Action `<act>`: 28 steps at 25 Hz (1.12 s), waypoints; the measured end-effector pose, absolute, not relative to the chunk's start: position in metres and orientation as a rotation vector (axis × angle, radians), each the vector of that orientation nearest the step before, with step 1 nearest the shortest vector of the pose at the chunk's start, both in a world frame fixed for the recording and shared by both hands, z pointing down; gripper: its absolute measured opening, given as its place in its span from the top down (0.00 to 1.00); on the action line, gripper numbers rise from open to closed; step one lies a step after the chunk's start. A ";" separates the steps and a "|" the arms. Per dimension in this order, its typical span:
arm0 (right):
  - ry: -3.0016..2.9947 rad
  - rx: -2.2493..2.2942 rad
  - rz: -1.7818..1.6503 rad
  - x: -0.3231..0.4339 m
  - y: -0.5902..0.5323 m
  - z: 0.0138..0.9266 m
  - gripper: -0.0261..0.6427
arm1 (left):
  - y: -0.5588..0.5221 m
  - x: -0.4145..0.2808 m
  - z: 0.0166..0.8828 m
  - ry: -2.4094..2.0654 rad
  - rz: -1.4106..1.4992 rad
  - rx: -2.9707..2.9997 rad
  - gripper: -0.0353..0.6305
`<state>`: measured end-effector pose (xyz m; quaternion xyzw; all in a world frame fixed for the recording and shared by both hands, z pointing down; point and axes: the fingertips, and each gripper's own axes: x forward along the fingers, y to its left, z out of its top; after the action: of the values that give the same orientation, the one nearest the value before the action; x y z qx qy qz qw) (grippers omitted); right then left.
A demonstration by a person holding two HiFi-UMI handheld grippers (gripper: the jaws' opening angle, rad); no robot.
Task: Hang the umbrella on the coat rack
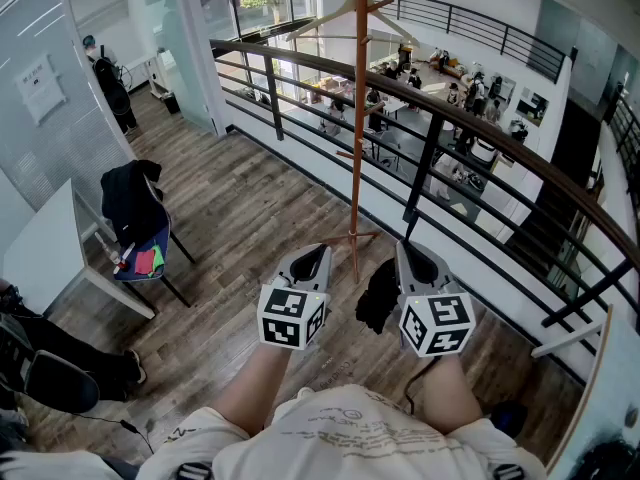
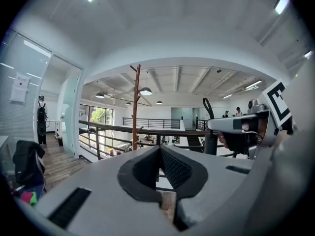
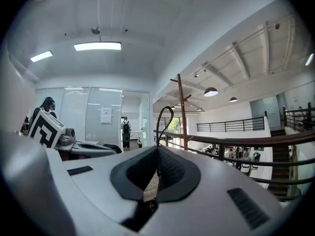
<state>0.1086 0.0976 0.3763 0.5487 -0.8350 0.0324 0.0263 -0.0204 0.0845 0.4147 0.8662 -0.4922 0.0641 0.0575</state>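
- Right gripper (image 3: pixel 158 150): the jaws are sitting fully together and are pinching the thin black strap loop (image 3: pixel 164 124) of the umbrella. The loop is rising from between the pads and arching above them at frame centre
- Left gripper (image 2: pixel 160 150): the jaws are lying closed tip to tip and are holding nothing. In the head view it is showing at lower centre, left of the umbrella and not touching it
- Umbrella (image 1: pixel 378 296): folded and black, it is hanging at the head view's lower centre, between the two grippers and just beside the right one. In the left gripper view it is appearing as a dark bundle right of centre, under the right gripper's nose, with the loop standing above
- Coat rack (image 1: pixel 358 118): a reddish-brown pole with angled pegs is standing upright at upper centre, beyond both grippers and apart from the umbrella. Its foot is resting on the wood floor just beside the railing (image 1: pixel 470 128)
- Chair (image 1: pixel 160 240): at mid left, it is carrying a black jacket (image 1: pixel 130 198) draped over its back and small coloured items (image 1: pixel 145 261) on its blue seat
- White table (image 1: pixel 45 258): it is standing at the left edge, just beside the chair
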 end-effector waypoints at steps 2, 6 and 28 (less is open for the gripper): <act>-2.583 1.688 0.095 0.103 0.098 0.379 0.96 | 0.084 -0.024 0.416 -1.492 0.186 2.630 0.94; -2.563 1.745 0.089 0.098 0.094 0.380 0.96 | 0.081 -0.032 0.414 -1.487 0.175 2.642 0.94; -2.517 1.961 0.066 0.027 0.076 0.352 0.96 | 0.048 -0.127 0.416 -1.358 0.122 2.696 0.94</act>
<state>0.0270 0.0763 0.3515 0.6143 -0.7884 0.0207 -0.0249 -0.1273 0.0480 0.4155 0.8907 -0.4488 0.0404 0.0601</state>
